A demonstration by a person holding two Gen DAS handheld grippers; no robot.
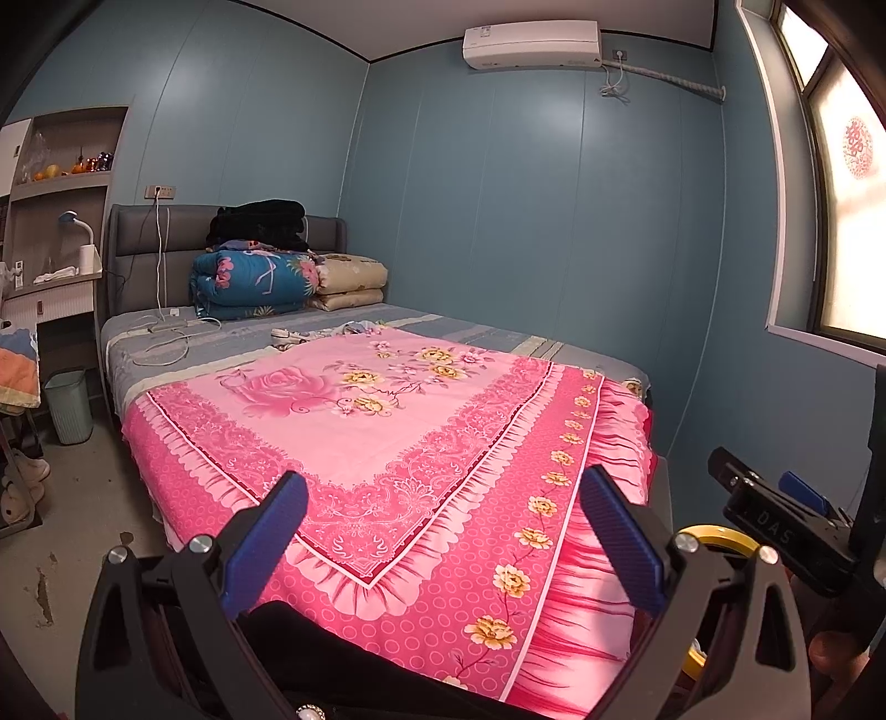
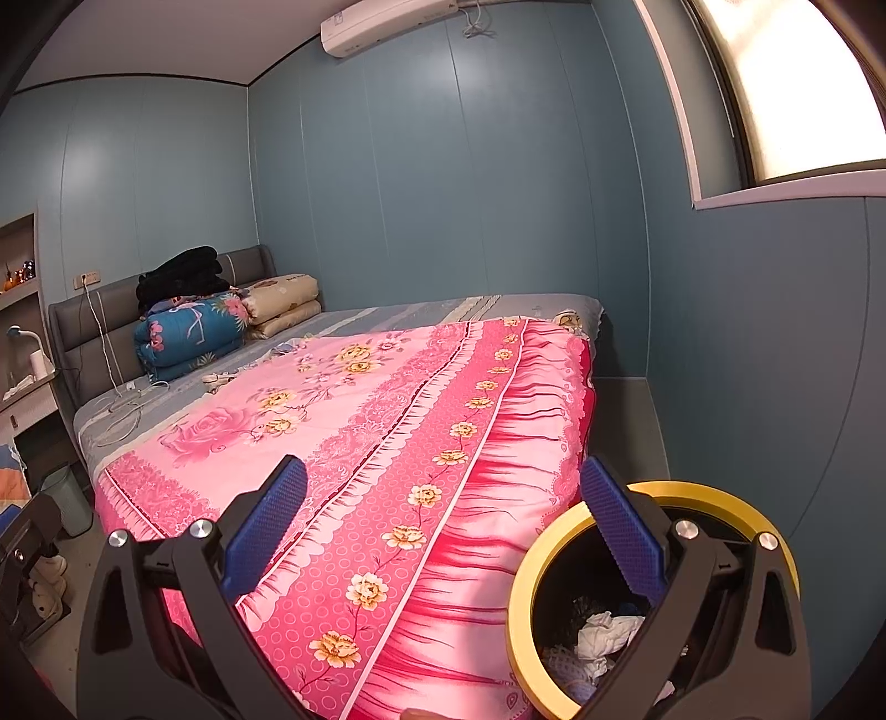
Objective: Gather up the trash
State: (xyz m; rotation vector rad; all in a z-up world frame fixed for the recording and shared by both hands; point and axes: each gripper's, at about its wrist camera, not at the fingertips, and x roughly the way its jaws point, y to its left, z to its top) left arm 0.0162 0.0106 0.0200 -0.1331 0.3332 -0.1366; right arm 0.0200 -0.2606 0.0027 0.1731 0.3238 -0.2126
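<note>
Blue-panelled bedroom, bed with pink floral bedspread [image 1: 387, 421] filling both views.

Trash bin [image 2: 559, 559]: round, yellow rim, dark inside, on the floor at the foot corner of the bed, just beside the hanging bedspread edge. Right wrist view looks down into it: crumpled white paper [image 2: 606, 634] and other scraps lie inside. Left wrist view shows only a sliver of the yellow rim [image 1: 720, 536] behind its own tongs finger; contents hidden there.

Right tongs [image 2: 443, 531]: fingers apart, nothing between them; the right finger overlaps the bin opening. Blue ribbed pads, black frame.

Left tongs [image 1: 443, 531]: fingers apart, empty, aimed over the bedspread toward the headboard. The right tool's black body [image 1: 786, 526] shows at the left view's right edge.

Left view only: second bin, pale green and ribbed [image 1: 69, 407], on the floor by the bedside shelf unit [image 1: 61, 194]. Folded quilts [image 1: 255, 282] are stacked against the grey headboard; white cables [image 1: 166, 332] lie on the grey sheet. Wall air conditioner [image 1: 531, 44] up high.
</note>
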